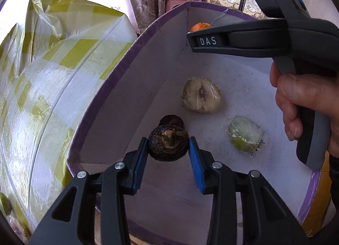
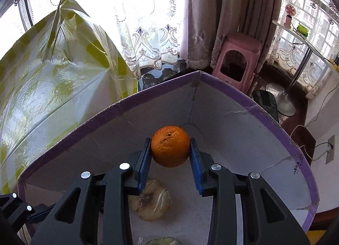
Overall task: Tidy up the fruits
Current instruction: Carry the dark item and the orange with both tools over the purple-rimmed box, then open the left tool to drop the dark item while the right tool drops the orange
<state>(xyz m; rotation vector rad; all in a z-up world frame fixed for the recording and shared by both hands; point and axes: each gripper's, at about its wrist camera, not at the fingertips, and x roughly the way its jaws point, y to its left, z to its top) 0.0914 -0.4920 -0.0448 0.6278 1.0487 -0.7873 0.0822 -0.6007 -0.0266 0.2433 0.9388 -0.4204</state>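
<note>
left hand-held gripper [image 1: 168, 146], clenched on a dark shrivelled fruit [image 1: 168, 145], hangs over the white floor of a purple-rimmed box [image 1: 118, 71]. a second dark fruit [image 1: 172, 120] shows just behind the held one, at its 12 o'clock. right hand-held gripper [image 2: 170, 149], clenched on an orange [image 2: 170, 146], hangs over the far corner of the same box; in the left view a hand [image 1: 305, 107] holds its grip at 3 o'clock.

lying on the box floor: a pale fruit half in cling film [image 1: 201, 95] at 1 o'clock of the dark fruit, and a green fruit piece in cling film [image 1: 245, 134] at 3 o'clock. outside the box, at 9 o'clock, a yellow-and-white checked plastic sheet [image 1: 53, 75] covers the bench.

risks, as judged: the round orange may roll once released and knock the wrapped pieces; the soft dark fruit may be crushed by its pads, or stick to them; the two tools, working close, may collide.

count: hand-held grippers, two; dark fruits, two; orange, one; wrapped pieces, two; box, one.
</note>
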